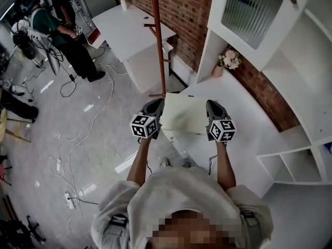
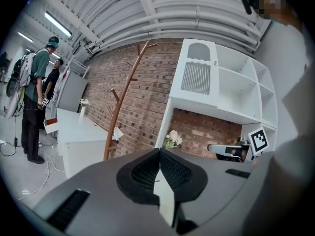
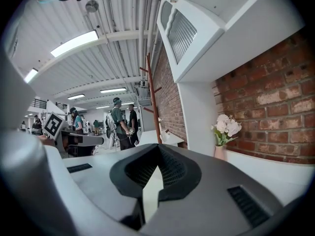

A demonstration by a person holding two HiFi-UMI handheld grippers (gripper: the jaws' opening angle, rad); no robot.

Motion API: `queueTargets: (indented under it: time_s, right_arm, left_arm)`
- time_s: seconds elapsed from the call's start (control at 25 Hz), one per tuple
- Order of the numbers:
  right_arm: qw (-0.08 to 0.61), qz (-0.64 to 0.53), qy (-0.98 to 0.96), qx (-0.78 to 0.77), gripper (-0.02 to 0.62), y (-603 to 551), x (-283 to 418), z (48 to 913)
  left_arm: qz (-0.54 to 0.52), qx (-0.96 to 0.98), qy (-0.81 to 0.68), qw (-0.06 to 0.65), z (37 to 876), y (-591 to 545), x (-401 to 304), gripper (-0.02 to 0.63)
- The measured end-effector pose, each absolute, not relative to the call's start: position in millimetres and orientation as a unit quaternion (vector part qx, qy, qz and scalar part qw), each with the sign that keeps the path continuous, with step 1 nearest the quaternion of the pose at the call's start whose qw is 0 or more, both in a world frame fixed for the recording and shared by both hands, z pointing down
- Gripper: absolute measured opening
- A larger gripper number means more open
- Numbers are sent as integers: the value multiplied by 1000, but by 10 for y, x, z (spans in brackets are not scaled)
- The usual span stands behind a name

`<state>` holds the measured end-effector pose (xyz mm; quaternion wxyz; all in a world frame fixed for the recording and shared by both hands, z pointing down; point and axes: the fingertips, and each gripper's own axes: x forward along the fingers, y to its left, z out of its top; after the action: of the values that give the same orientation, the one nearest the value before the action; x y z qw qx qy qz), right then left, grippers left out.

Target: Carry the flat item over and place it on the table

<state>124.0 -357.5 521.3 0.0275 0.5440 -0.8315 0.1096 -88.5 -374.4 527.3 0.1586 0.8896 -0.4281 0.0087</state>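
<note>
One sheet (image 1: pixel 184 114) hangs level, clamped between two tools, left tool (image 1: pixel 154 107) and right tool (image 1: pixel 214 108), by one worktop (image 1: pixel 244 113).

The flat sheet (image 1: pixel 184 113) hangs between the left claw (image 1: pixel 155 106) and the right claw (image 1: pixel 212 106), over the tabletop's (image 1: pixel 249 118) near-left edge. A flower vase (image 1: pixel 217 70) stands at the tabletop's far end, against the brick wall (image 1: pixel 189 9). The coat stand (image 1: pixel 158 40) is to its left and the shelf unit (image 1: pixel 306 82) to its right.
</note>
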Motion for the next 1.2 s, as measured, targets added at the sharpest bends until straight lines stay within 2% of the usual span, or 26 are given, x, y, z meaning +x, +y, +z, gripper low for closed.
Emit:
queueTargets:
  time_s: [1.2]
  right_arm:
    - [28,97,-832,545,25,-3677,1316,5103]
  left_arm:
    - [4,892,-427,146,5164,-3821,-733,15]
